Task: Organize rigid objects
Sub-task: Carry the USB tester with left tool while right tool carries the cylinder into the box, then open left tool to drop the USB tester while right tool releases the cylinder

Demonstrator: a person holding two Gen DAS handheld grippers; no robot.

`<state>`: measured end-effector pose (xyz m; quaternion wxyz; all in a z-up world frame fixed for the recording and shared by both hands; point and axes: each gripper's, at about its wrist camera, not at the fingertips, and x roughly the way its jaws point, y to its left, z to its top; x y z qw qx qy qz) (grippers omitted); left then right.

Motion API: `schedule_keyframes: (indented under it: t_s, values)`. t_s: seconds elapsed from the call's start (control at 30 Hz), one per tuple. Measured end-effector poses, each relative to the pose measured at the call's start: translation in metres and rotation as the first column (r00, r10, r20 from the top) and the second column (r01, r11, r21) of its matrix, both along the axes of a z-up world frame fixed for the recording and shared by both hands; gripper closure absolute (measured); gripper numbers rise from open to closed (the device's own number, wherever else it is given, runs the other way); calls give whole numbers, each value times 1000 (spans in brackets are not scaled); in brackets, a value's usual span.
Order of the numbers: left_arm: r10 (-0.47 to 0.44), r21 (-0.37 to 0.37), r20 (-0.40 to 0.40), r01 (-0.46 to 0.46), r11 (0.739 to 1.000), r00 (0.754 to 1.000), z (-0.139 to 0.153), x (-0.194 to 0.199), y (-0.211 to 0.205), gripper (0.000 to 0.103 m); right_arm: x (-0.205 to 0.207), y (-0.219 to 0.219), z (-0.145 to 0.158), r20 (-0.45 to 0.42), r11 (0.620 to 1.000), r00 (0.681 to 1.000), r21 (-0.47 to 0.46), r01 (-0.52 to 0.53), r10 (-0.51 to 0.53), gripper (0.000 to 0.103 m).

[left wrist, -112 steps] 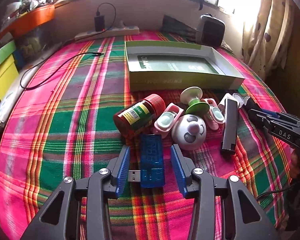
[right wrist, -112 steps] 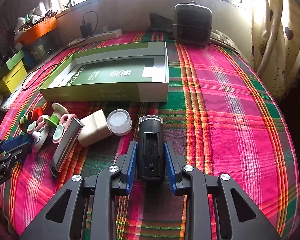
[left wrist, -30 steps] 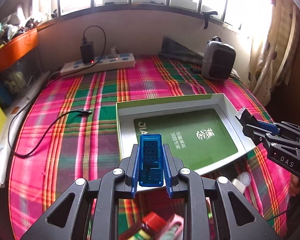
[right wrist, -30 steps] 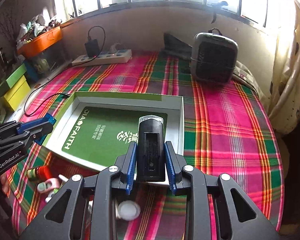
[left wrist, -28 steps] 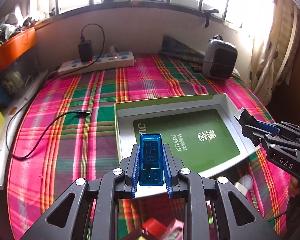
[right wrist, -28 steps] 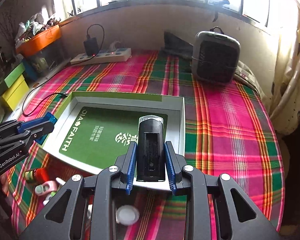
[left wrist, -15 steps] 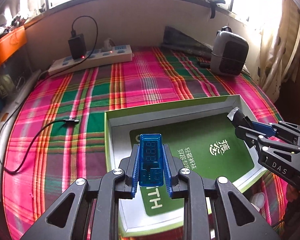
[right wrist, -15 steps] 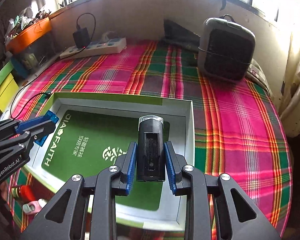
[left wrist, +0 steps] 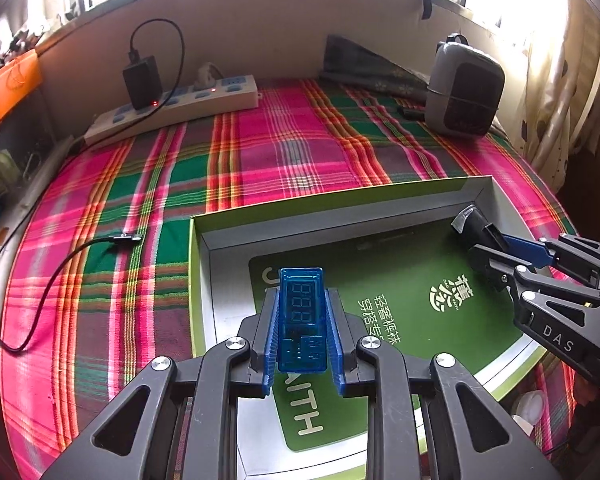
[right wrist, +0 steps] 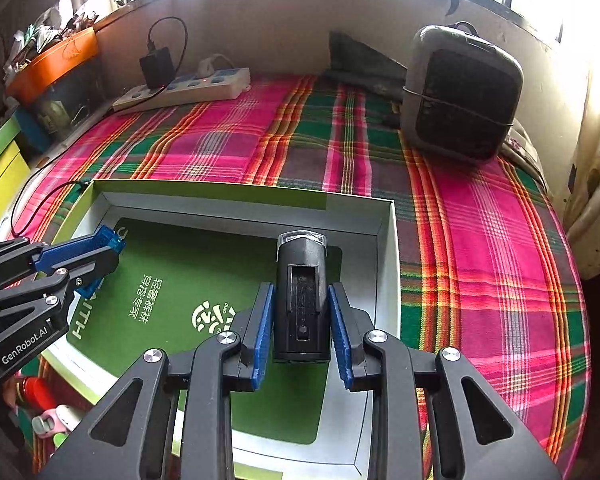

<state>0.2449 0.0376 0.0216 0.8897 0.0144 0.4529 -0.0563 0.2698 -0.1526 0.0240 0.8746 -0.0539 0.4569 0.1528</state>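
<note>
Both claws now hang over the green box (left wrist: 204, 280) — left claw (left wrist: 302, 330) clamps the blue USB meter (left wrist: 302, 316), right claw (right wrist: 302, 330) grips the black block (right wrist: 302, 300) — up from the pile, release looks next.

- Blue USB meter (left wrist: 302, 316): translucent blue plastic with a three-digit display facing up, clamped lengthwise between the left tool's (left wrist: 302, 308) blue pads, above the box's left part.
- Black device (right wrist: 302, 300): oblong, with a clear cap at its far end and a recessed slot on top, clamped in the right tool (right wrist: 302, 312), above the box's right part.
- Box (right wrist: 236, 196): shallow, open, green rim, white walls, green printed card on the bottom; lies on the plaid cloth.
</note>
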Motion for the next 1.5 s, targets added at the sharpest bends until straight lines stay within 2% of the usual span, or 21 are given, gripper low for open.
schedule_keyframes:
  t_s: [0.57,0.83,0.97,1.13,1.5]
  values:
    - [6,-6,-14,-6,1000,1000,-8,4,1,82,1,1,-4,6,1000,1000,-1,-3,3,74]
    - [1,13,-11,-1,1000,1000,-9,4,0,80,1,0,-4,14,1000,1000,16,1,-2,74]
    - [3,12,-8,-3,1000,1000,-8,3,1,73,-1,-1,-2,18,999,1000,32,4,-4,65]
    - [17,8,5,-17,1000,1000,-2,-4,3,72,-5,-3,1,30,998,1000,58,4,-6,57]
    - [19,-18,31,-19,1000,999,9,-25,3,69,-24,-8,11,52,997,998,80,16,-21,56]
